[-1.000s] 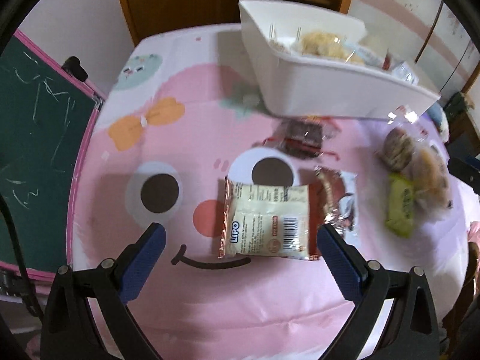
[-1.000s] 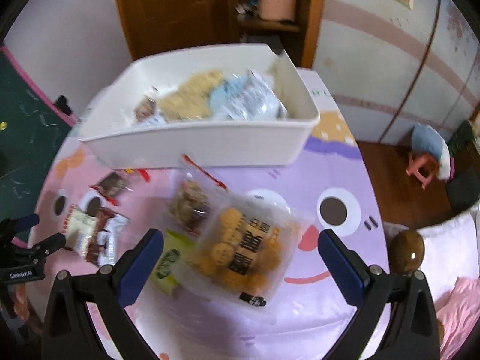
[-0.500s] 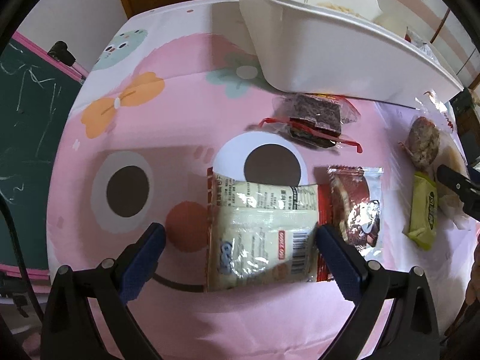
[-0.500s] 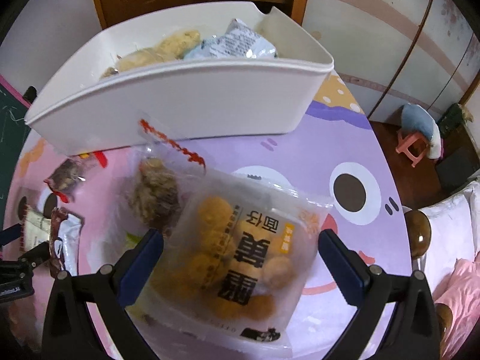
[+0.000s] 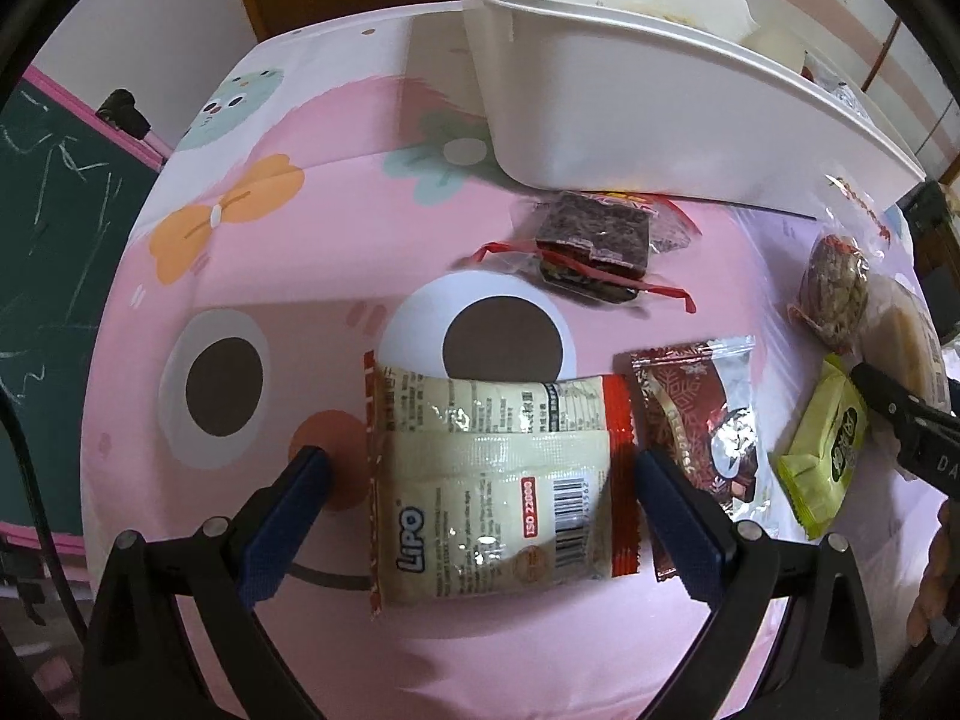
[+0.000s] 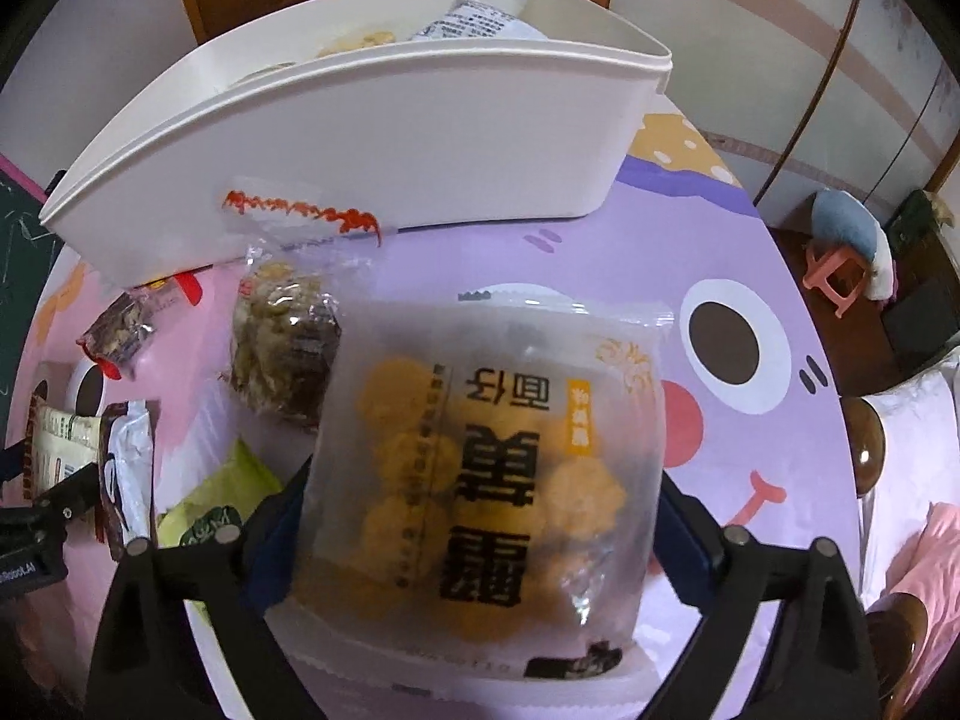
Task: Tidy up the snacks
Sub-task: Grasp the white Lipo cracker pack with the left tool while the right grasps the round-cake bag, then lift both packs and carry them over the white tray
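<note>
Between the right gripper's [image 6: 480,516] spread blue pads lies the clear bag of yellow biscuits [image 6: 498,468], flat on the cloth just before the white bin [image 6: 372,138]; jaws have just been closing, not yet pinching. The left gripper [image 5: 474,498] stands wide astride the Lipo packet [image 5: 498,492] (long axis across the gap), nothing held.

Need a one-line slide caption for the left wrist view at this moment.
Left gripper, jaws open, straddles the cream Lipo packet on the pink tablecloth, white bin behind.
</note>
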`<state>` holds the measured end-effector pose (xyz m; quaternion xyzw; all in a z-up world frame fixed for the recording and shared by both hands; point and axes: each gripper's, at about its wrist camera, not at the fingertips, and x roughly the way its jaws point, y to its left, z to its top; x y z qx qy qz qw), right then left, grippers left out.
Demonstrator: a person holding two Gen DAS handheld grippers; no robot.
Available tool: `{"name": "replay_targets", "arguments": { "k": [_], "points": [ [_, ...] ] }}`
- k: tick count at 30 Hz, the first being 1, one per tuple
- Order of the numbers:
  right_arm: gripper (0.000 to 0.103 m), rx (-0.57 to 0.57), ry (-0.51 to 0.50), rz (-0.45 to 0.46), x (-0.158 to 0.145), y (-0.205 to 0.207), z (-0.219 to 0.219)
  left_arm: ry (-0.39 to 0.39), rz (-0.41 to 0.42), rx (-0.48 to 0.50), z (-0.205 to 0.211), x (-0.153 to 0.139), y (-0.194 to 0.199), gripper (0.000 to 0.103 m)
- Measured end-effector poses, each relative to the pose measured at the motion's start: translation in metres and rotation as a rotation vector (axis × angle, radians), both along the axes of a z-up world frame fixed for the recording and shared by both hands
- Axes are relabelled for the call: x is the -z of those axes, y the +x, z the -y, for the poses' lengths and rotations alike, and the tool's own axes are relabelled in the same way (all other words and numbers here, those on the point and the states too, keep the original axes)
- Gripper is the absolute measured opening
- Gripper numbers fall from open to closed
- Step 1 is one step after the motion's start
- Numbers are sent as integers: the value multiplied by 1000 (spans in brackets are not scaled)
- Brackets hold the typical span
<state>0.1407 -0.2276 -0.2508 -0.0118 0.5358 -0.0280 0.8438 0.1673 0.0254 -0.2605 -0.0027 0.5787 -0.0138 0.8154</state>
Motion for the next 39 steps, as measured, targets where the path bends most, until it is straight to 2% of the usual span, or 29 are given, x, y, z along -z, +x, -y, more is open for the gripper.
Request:
{"name": "replay_targets", "arguments": {
  "k": [2, 4, 5, 7, 8, 18, 24, 31, 39],
  "points": [
    [86, -8, 0, 4, -3, -2, -2, -2, 9, -5, 2, -2, -5, 96],
    [84, -14, 1, 9, -4, -6, -4, -4, 26, 17, 7, -6, -11, 85],
    [82, -17, 1, 11, -5, -10, -4, -5, 35, 29, 9, -8, -14, 72],
    [81, -20, 4, 12, -6, -14, -5, -6, 46, 45, 14, -11, -19, 62],
    [80, -21, 7, 13, -6, -17, -6, -8, 56, 45, 15, -13, -22, 51],
    [77, -15, 77, 12, -17, -40, -5, -61, 107, -17, 6, -17, -49, 48],
    [77, -24, 67, 18, -22, -50, -6, -86, 120, -41, -2, -18, -66, 48],
    [77, -75, 32, 104, -50, -64, -18, -81, 210, -27, -1, -45, -79, 48],
    [77, -177, 52, 183, -85, -84, -44, -77, 306, 12, 9, -74, -96, 48]
  ]
}}
